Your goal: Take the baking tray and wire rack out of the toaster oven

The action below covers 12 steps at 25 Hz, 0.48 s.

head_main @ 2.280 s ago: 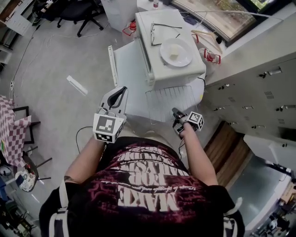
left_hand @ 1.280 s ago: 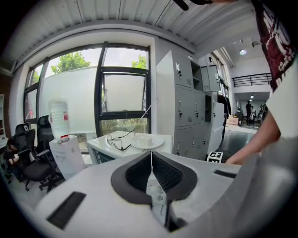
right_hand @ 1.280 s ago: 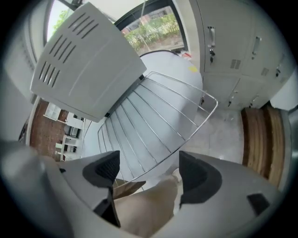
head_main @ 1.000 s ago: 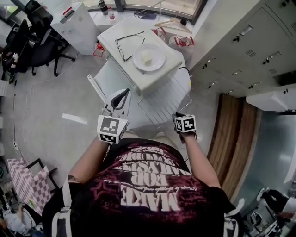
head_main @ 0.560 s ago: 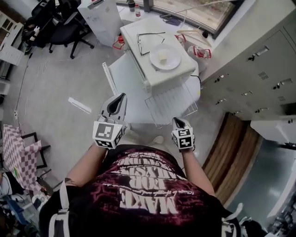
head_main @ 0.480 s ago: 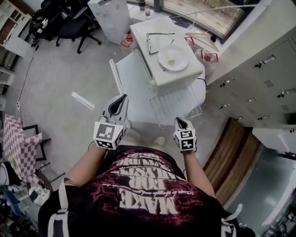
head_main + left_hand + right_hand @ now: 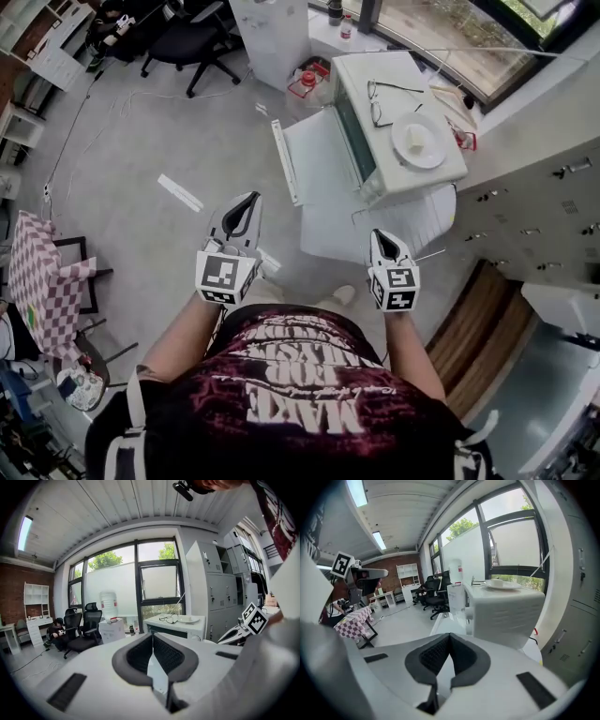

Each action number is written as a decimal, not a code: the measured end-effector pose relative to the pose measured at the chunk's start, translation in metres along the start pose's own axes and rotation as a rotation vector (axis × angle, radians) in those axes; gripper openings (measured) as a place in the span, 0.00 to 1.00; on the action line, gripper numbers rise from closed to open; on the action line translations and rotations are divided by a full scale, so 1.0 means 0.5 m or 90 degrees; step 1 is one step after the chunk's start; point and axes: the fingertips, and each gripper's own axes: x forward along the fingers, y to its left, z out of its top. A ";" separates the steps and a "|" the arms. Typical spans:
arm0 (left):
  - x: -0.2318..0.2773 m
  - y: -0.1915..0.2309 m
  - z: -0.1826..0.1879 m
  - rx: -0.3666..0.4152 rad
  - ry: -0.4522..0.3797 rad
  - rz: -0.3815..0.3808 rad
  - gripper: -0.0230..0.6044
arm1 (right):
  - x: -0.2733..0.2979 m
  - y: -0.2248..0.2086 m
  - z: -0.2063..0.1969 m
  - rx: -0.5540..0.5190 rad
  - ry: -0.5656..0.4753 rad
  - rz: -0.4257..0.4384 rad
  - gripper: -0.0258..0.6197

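Holds both arms forward, left gripper (image 7: 247, 202) and right gripper (image 7: 379, 236) apart, jaws together, empty.

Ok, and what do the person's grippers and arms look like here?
Both the left gripper and right gripper are pale grey shells with dark ribbed pads, each carrying a white cube with black square markers. The arms are bare below a short-sleeved dark T-shirt with red-and-white print. No cables visible.

White toaster oven (image 7: 412, 155), door dropped open, stands ahead of the right gripper (image 7: 379, 234); the wire rack (image 7: 414, 223) lies flat beside it, just past that gripper's tips
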 end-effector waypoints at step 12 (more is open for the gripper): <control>-0.044 0.359 -0.088 -0.030 0.012 -0.071 0.05 | 0.212 0.298 0.177 0.044 -0.059 -0.042 0.04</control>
